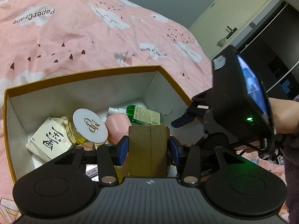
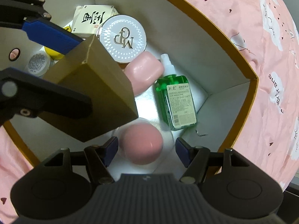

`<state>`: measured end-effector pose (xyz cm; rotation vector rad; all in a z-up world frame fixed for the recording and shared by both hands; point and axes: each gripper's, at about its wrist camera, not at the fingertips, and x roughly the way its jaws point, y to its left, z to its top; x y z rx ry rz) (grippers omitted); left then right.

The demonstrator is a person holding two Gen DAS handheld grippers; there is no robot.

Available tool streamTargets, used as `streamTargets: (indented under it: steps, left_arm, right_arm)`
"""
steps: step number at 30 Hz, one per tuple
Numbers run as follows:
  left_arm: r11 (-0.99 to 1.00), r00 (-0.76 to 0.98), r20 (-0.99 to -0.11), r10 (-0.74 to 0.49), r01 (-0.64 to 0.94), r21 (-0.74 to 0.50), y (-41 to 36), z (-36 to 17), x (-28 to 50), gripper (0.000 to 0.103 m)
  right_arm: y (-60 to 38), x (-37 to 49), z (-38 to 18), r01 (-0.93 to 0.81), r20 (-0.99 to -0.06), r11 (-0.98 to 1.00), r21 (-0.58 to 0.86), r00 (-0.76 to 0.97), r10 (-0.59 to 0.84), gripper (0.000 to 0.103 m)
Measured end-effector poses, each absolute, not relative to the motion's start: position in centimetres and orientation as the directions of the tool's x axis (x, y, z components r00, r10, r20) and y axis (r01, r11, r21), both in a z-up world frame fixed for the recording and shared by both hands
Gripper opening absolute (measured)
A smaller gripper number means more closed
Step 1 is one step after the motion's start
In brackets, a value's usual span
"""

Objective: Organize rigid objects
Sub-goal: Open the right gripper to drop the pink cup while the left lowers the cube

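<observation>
My left gripper [image 1: 148,147] is shut on a brown cardboard box [image 1: 148,149], held upright over an orange-rimmed storage box [image 1: 82,74]. In the right wrist view that brown box [image 2: 97,87] hangs at the upper left, with a blue finger [image 2: 50,35] against its side. My right gripper [image 2: 146,150] points down into the storage box [image 2: 243,61] and stands open. A blurred pink ball [image 2: 141,143] lies between its pads, with a clear gap on the right side. In the left wrist view one blue finger [image 1: 182,120] of the right gripper reaches over the rim.
Inside the storage box lie a round white-lidded tin [image 2: 123,39], a white carton with black characters [image 2: 93,17], a pink rounded case [image 2: 143,69], a green spray bottle [image 2: 175,100] and a small white jar [image 2: 38,63]. The pink bedspread [image 1: 74,37] surrounds it; a door [image 1: 229,18] stands at the right.
</observation>
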<state>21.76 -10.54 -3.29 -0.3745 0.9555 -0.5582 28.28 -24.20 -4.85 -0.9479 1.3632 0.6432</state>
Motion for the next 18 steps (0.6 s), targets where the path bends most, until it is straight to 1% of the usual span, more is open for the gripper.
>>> streamTargets:
  steps: [2, 6, 9, 14, 18]
  left_arm:
    - [0.801, 0.448, -0.665, -0.597, 0.278, -0.531, -10.7, -3.4, 21.7, 0.052]
    - [0.801, 0.43, -0.677, -0.597, 0.271, -0.534, -10.8, -3.6, 21.6, 0.052]
    - [0.794, 0.398, -0.688, -0.606, 0.266, -0.546, -11.0, -3.9, 21.6, 0.052]
    - [0.796, 0.364, -0.708, -0.605, 0.264, -0.545, -11.6, -4.3, 21.5, 0.052]
    - [0.789, 0.334, -0.715, -0.614, 0.239, -0.567, -11.7, -5.0, 21.8, 0.052]
  right_arm:
    - [-24.5, 28.8, -5.6, -0.843, -0.979, 0.5, -0.2, 0.151, -0.137, 0.07]
    - [-24.7, 28.7, -4.2, -0.834, -0.977, 0.51, -0.212, 0.181, -0.111, 0.073]
    - [-25.1, 28.5, -2.9, -0.823, -0.972, 0.518, -0.232, 0.22, -0.086, 0.078]
    - [-25.4, 27.9, -2.1, -0.799, -0.949, 0.519, -0.303, 0.305, -0.084, 0.078]
    - [-25.4, 27.1, -2.0, -0.803, -0.938, 0.493, -0.334, 0.334, -0.09, 0.078]
